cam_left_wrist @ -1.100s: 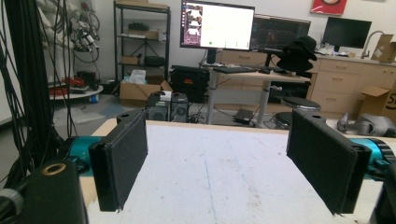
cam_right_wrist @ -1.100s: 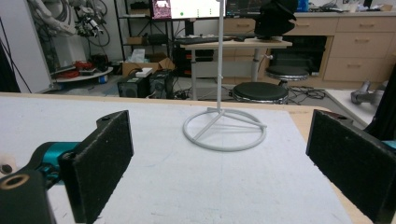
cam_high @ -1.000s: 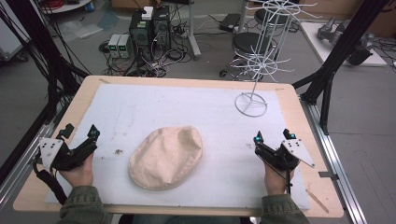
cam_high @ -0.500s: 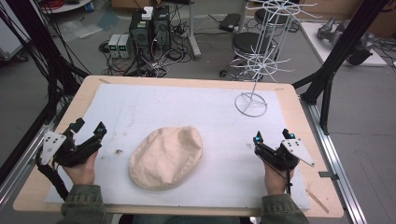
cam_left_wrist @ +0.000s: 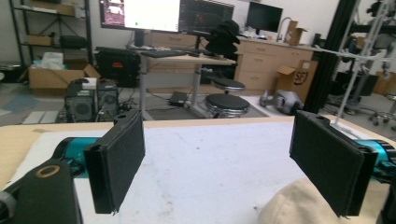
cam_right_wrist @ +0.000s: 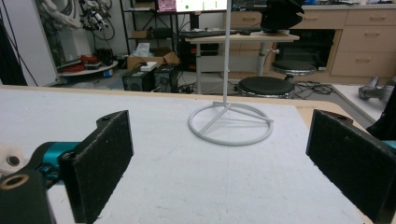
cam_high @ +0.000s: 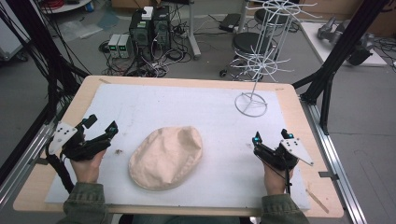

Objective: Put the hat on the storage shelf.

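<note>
Nothing is picked up yet: the beige cap (cam_high: 166,157) lies flat mid-bench, near the front edge. The left gripper (cam_high: 100,128), its empty jaws just opening wide, hovers beside it; the right gripper (cam_high: 270,138) gapes, empty, near the right edge. The wire rack (cam_high: 252,70) awaits.

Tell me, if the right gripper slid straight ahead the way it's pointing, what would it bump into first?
Probably the white wire rack's ring base. The right gripper looks right at it across bare white mat, with nothing between, though how far off is hard to judge.

Even, soft indoor light, faint shadows, slight blur throughout
</note>
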The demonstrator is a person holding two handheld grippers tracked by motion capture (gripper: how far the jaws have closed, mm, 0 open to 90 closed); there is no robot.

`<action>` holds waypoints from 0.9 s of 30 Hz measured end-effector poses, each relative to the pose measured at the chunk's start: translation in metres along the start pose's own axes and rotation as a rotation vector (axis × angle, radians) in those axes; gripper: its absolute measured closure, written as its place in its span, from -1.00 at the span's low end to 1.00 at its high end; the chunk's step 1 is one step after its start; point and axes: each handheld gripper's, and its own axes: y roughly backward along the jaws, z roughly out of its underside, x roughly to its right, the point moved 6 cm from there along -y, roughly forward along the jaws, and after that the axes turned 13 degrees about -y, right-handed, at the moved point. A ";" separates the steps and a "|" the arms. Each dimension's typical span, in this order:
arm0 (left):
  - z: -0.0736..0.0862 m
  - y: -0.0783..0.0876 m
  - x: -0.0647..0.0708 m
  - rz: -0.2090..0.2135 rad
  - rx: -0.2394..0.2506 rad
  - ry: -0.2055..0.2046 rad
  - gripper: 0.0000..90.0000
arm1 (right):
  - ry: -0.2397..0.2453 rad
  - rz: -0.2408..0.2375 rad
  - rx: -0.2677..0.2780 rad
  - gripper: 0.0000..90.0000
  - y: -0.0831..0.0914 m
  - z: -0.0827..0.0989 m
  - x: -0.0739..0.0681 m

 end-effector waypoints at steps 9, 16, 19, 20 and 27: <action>-0.003 -0.013 0.016 0.104 -0.068 -0.015 -0.59 | -0.009 -0.009 -0.010 -0.86 0.000 0.001 -0.001; -0.004 -0.026 0.026 0.173 -0.132 -0.081 -0.59 | -0.003 -0.011 -0.016 -0.86 -0.001 0.002 -0.002; -0.007 -0.034 0.034 0.241 -0.152 -0.091 -0.60 | 0.001 -0.015 -0.012 -0.86 -0.001 0.002 -0.002; -0.007 -0.034 0.034 0.241 -0.152 -0.091 -0.60 | 0.001 -0.015 -0.012 -0.86 -0.001 0.002 -0.002; -0.001 -0.055 0.050 0.345 -0.230 -0.111 -0.62 | 0.007 -0.030 -0.010 -0.86 -0.001 0.002 -0.005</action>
